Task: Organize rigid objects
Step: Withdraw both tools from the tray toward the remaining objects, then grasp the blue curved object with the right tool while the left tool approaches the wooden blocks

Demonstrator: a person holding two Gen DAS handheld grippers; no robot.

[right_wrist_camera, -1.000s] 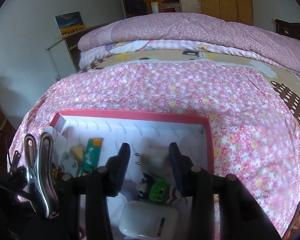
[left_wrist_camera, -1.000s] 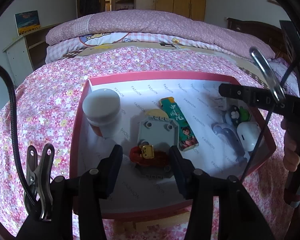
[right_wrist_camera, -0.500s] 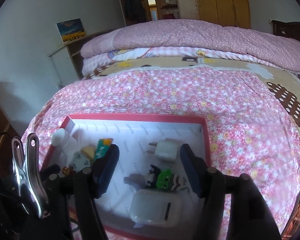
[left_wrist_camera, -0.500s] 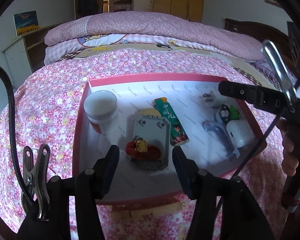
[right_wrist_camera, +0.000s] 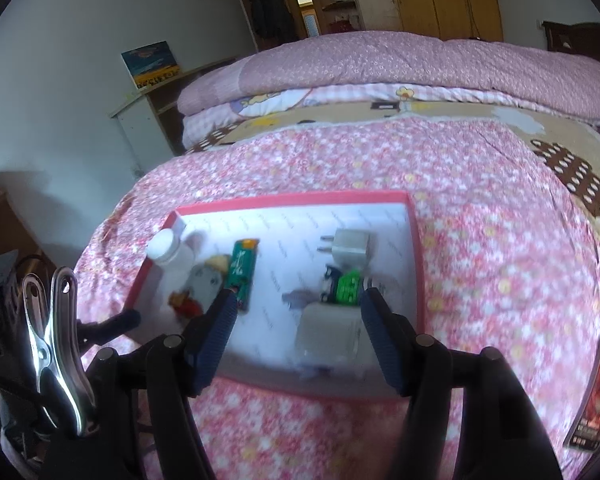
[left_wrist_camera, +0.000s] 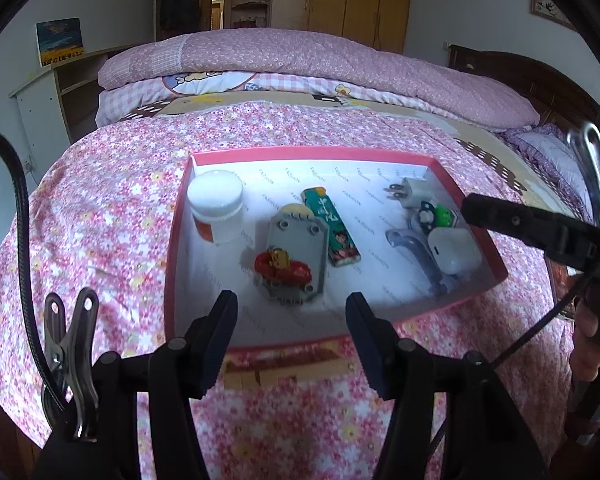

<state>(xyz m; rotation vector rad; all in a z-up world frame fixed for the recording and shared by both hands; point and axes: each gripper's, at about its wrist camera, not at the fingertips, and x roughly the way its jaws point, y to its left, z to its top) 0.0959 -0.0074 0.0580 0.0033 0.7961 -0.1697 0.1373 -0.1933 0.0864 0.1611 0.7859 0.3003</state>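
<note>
Pink-rimmed box, white lining, sits on the floral bedspread. Inside, left to right: white jar upright in the far left corner; grey plate with a red figure on it; green lighter just beside the plate; white plug, green-black toy, grey hook and white case clustered at the right wall. Left gripper hovers over the near rim, jaws apart, nothing between. Right gripper likewise wide and empty. Right view blurred; case edges smeared, hook mostly hidden behind it.
</note>
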